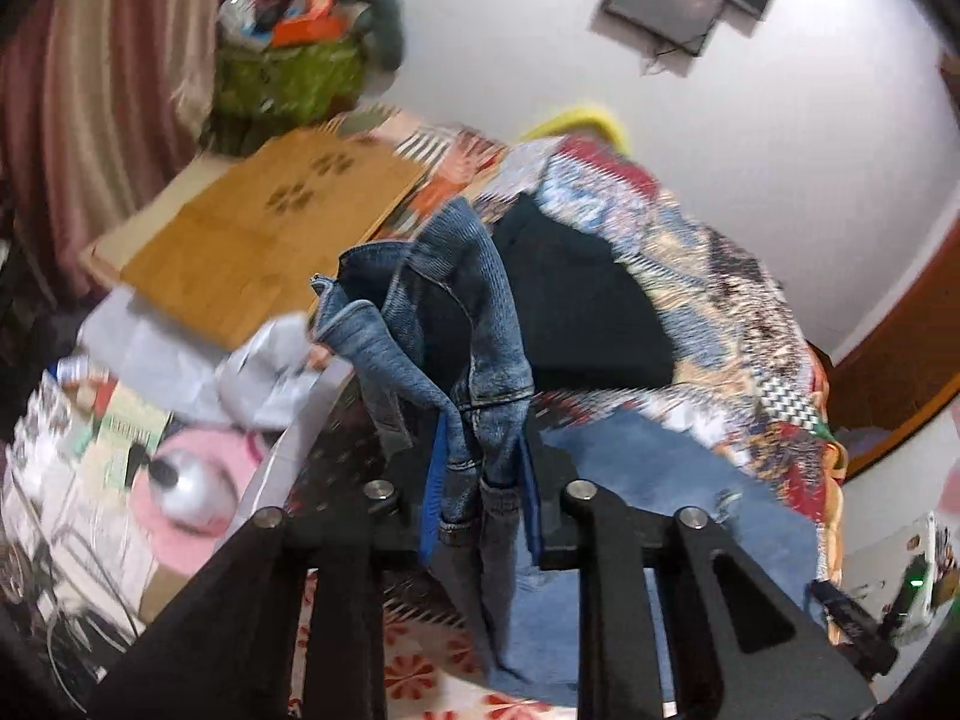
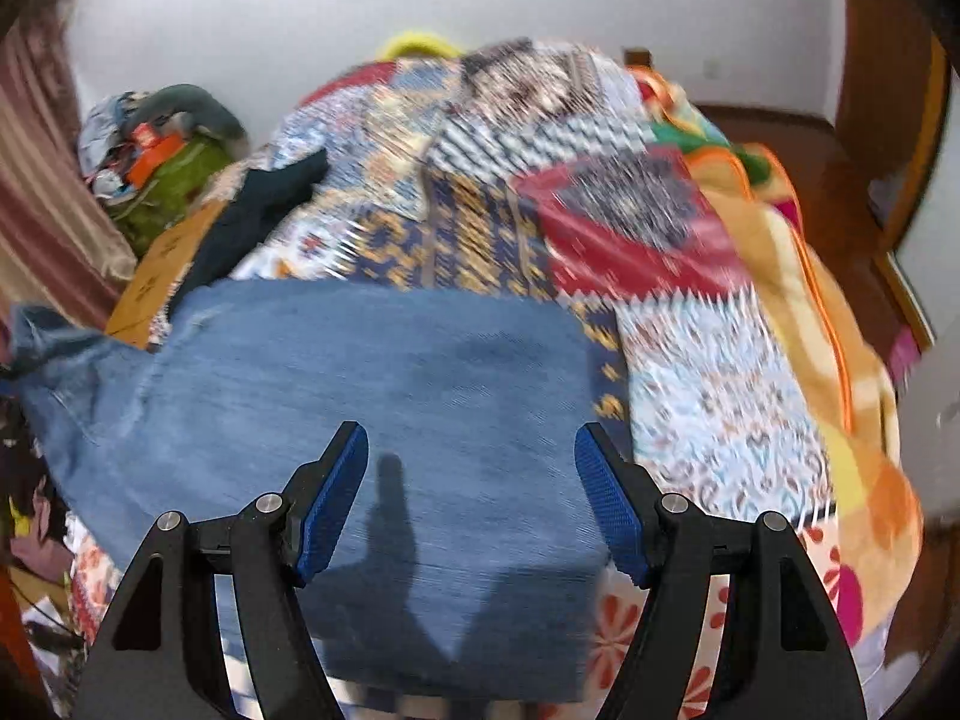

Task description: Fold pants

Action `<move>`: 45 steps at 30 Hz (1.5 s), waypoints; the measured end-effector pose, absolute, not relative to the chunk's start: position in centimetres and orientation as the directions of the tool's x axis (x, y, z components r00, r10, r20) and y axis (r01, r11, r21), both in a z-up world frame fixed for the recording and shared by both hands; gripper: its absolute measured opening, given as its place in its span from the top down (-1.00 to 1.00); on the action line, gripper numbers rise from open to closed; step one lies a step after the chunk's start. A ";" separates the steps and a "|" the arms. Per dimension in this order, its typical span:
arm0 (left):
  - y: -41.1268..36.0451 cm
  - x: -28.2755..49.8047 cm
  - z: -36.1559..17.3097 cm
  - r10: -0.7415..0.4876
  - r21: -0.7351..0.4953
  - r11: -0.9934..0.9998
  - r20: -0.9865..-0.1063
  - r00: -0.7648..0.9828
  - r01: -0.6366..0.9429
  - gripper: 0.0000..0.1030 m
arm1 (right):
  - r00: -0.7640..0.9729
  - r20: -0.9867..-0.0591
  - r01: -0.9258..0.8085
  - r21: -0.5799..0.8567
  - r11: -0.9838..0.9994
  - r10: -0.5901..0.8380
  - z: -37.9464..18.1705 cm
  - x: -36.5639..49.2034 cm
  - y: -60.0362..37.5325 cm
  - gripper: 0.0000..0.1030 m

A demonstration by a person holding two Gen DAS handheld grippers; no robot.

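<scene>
Blue denim pants (image 2: 372, 372) lie partly folded flat on the patterned bedspread (image 2: 720, 372). My right gripper (image 2: 471, 498) is open, its blue pads (image 2: 333, 504) spread wide just above the folded denim, holding nothing. My left gripper (image 1: 480, 480) is shut on a bunched end of the pants (image 1: 474, 360), with seams and a hem showing, and lifts it off the bed. The flat part of the pants (image 1: 648, 480) shows behind it. The raised end also shows at the left edge of the right wrist view (image 2: 42, 336).
A black garment (image 1: 576, 300) lies on the bedspread beyond the pants. A wooden board (image 1: 258, 234) sits at the bed's left. A green bag (image 1: 288, 78) of clutter, a striped curtain (image 1: 78, 90) and cluttered floor items (image 1: 180, 492) lie left. An orange blanket (image 2: 840, 312) lies right.
</scene>
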State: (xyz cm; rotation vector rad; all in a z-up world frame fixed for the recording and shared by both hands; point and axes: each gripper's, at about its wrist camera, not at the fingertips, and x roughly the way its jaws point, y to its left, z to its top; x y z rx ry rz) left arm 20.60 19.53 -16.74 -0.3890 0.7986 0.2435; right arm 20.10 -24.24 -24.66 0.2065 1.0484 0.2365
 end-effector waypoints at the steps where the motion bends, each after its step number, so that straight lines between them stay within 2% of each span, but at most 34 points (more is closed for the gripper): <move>1: 18.7 21.0 -16.0 0.057 -0.246 0.908 -0.727 0.684 -0.338 0.61 | 0.471 -0.832 -0.092 0.286 0.954 0.295 -25.2 20.1 -24.4 -0.33; 2: 17.9 21.4 -15.3 0.043 -0.249 0.916 -0.718 0.695 -0.314 0.73 | 0.471 -0.830 -0.096 0.289 0.953 0.299 -25.5 20.0 -24.4 -0.33; 3: 16.9 21.8 -14.5 0.009 -0.262 0.926 -0.703 0.711 -0.271 0.99 | 0.480 -0.825 -0.102 0.286 0.953 0.299 -25.6 19.9 -24.3 -0.34; 7: 11.9 22.5 -10.7 -0.039 -0.218 0.967 -0.643 0.765 -0.134 0.99 | 0.501 -0.809 -0.120 0.287 0.950 0.307 -25.3 19.6 -24.1 -0.39; 10: 9.8 23.1 -9.8 0.022 -0.130 0.982 -0.634 0.773 -0.135 0.95 | 0.503 -0.798 -0.123 0.313 0.942 0.331 -25.5 19.6 -24.6 -0.41; 13: 10.7 23.4 -11.8 0.066 -0.105 0.976 -0.684 0.726 -0.188 0.57 | 0.507 -0.791 -0.127 0.324 0.937 0.342 -25.8 19.5 -24.7 -0.41; 14: 11.4 23.2 -12.7 0.070 -0.108 0.973 -0.704 0.707 -0.203 0.26 | 0.507 -0.789 -0.129 0.328 0.936 0.346 -25.8 19.4 -24.8 -0.41; 15: 12.6 22.9 -14.0 0.076 -0.112 0.967 -0.733 0.676 -0.231 -0.14 | 0.506 -0.789 -0.130 0.329 0.935 0.348 -25.9 19.4 -24.9 -0.41; 16: 13.5 22.5 -15.1 0.082 -0.116 0.960 -0.751 0.656 -0.254 -0.43 | 0.504 -0.791 -0.128 0.331 0.935 0.349 -25.9 19.4 -25.0 -0.41; 18: 16.1 21.3 -17.5 0.094 -0.126 0.942 -0.791 0.604 -0.312 -0.58 | 0.498 -0.791 -0.123 0.343 0.931 0.357 -26.1 19.4 -25.2 -0.43; 21: 19.7 19.8 -21.5 0.058 -0.162 0.910 -0.862 0.504 -0.382 -0.60 | 0.494 -0.791 -0.112 0.355 0.928 0.362 -26.2 19.4 -25.4 -0.45; 24: 23.7 17.2 -26.5 -0.047 -0.264 0.822 -0.914 0.402 -0.505 -0.60 | 0.497 -0.794 -0.107 0.345 0.933 0.350 -26.1 19.3 -25.2 -0.46; 29: 27.4 13.0 -32.1 -0.171 -0.361 0.669 -0.925 0.338 -0.649 -0.60 | 0.496 -0.800 -0.096 0.338 0.936 0.339 -26.1 19.4 -25.0 -0.47; 33: 27.9 11.5 -35.6 -0.295 -0.453 0.575 -0.891 0.344 -0.681 -0.60 | 0.493 -0.805 -0.091 0.329 0.940 0.330 -26.1 19.6 -24.8 -0.51; 36: 27.6 11.9 -36.2 -0.318 -0.494 0.552 -0.870 0.378 -0.672 -0.70 | 0.489 -0.811 -0.087 0.321 0.943 0.321 -26.0 19.8 -24.6 -0.53; 40: 27.4 13.7 -36.5 -0.343 -0.552 0.544 -0.834 0.433 -0.632 -0.71 | 0.489 -0.814 -0.080 0.317 0.945 0.315 -26.0 19.8 -24.5 -0.54; 45: 27.3 15.0 -36.4 -0.306 -0.536 0.557 -0.843 0.443 -0.634 -0.71 | 0.490 -0.815 -0.073 0.314 0.947 0.309 -26.1 19.9 -24.4 -0.57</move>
